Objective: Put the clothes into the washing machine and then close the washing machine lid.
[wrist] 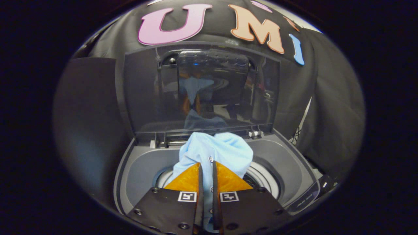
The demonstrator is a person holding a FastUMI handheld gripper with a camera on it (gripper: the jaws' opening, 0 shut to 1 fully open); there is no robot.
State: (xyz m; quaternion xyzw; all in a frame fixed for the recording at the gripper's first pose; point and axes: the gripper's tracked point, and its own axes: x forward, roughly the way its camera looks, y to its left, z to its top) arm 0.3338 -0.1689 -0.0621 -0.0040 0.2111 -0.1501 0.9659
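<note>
Gripper fingers nearly closed, pinching a fold of the shirt — bunched cloth stands between and just ahead of tips. Drum opening lies directly below/beyond the shirt; lid upright behind. Next move, prob.: lower straight down, then release.

One light-blue shirt, one washing machine, one raised lid.

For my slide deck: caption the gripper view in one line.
Gripper fingers shut on a light blue shirt, held above the washing machine drum, lid open.
</note>
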